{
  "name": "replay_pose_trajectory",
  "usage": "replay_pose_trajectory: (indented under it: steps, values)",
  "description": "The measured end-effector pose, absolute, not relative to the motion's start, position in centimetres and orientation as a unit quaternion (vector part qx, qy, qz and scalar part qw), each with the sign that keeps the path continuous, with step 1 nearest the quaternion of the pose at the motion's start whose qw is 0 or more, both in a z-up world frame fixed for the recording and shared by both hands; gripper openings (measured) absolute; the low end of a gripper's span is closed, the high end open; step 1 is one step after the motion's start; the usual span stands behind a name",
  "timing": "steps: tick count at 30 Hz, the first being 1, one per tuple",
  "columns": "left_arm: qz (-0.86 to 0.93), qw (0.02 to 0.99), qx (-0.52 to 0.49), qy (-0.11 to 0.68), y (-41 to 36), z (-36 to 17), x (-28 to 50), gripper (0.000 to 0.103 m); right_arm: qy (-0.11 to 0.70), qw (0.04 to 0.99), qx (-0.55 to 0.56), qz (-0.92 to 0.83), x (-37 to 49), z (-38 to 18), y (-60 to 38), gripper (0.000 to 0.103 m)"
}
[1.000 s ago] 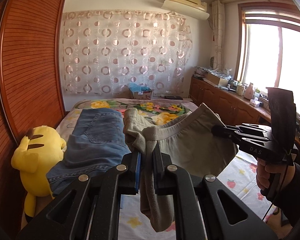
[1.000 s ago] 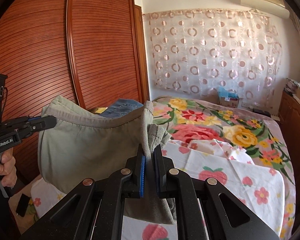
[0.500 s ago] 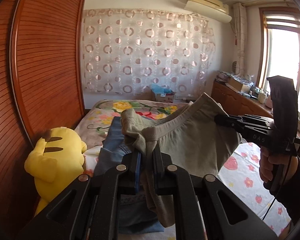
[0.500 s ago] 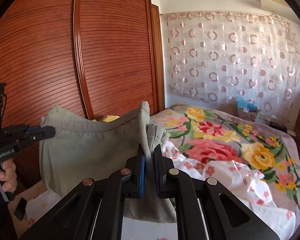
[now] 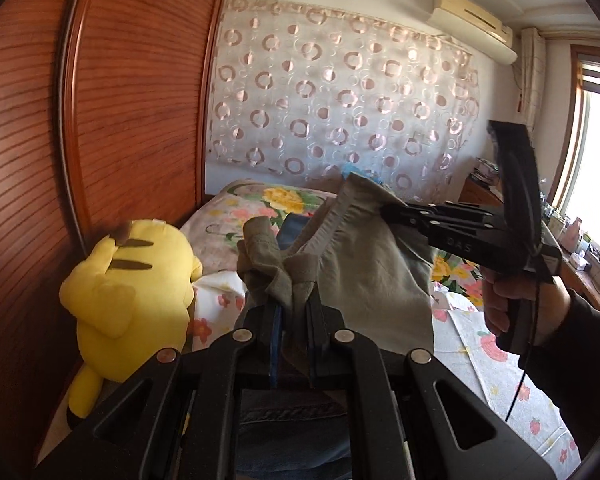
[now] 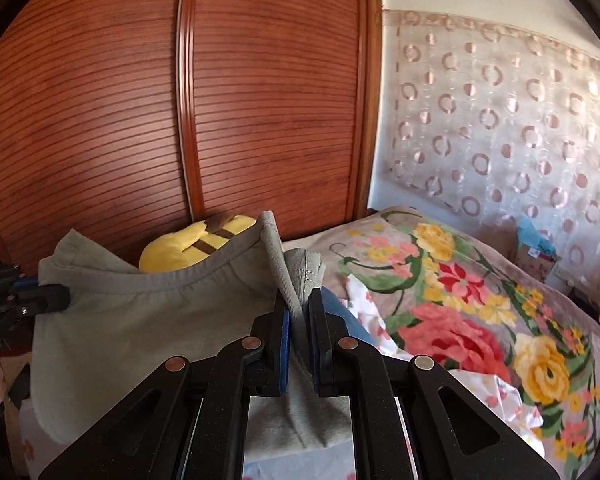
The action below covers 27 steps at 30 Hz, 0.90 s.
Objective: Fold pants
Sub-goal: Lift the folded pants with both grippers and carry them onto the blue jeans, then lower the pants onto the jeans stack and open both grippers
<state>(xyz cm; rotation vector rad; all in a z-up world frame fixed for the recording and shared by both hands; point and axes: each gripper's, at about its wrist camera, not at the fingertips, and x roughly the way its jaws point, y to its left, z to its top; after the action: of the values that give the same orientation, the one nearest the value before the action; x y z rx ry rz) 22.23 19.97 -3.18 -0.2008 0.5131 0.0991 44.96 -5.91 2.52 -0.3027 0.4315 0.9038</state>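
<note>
Grey-green pants (image 5: 364, 272) hang in the air above the bed, stretched by the waistband between both grippers. My left gripper (image 5: 294, 304) is shut on one end of the waistband, bunched cloth standing up between its fingers. In the left wrist view the right gripper (image 5: 384, 211) comes in from the right, a hand (image 5: 504, 304) on its handle, pinching the other end. The right wrist view shows my right gripper (image 6: 299, 312) shut on the pants (image 6: 140, 328), and the left gripper (image 6: 62, 300) clamping the far corner at the left edge.
A yellow plush toy (image 5: 128, 292) sits against the slatted wooden wardrobe (image 5: 112, 128) left of the bed. Blue jeans (image 5: 292, 432) lie on the bed beneath the left gripper. A floral blanket (image 6: 460, 304) and strawberry-print sheet (image 5: 500, 368) cover the bed. Behind it hangs a circle-patterned curtain (image 5: 340, 104).
Both grippers have swung left with the pants still held taut between them. The wardrobe and plush toy now fill more of both views, and the jeans have slid under the left gripper.
</note>
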Motion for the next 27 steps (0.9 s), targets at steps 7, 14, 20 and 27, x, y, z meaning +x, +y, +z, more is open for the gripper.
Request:
replay_pose_trajectory:
  steps: [7, 14, 20, 27]
  values:
    - [0.058, 0.954, -0.111, 0.274, 20.0, -4.9, 22.3, 0.011, 0.23, 0.846, -0.157, 0.455, 48.5, 1.7, -2.2, 0.008]
    - [0.055, 0.951, -0.121, 0.28, 20.3, -4.8, 22.0, 0.018, 0.24, 0.857, -0.128, 0.437, 48.2, 3.0, -2.5, 0.026]
    - [0.059, 0.959, -0.1, 0.257, 19.8, -3.2, 20.9, 0.05, 0.231, 0.857, -0.103, 0.449, 46.8, 3.9, -4.3, 0.026]
    - [0.034, 0.959, -0.089, 0.268, 18.7, -3.2, 21.6, 0.051, 0.259, 0.852, -0.107, 0.443, 46.8, 1.3, -5.2, 0.026]
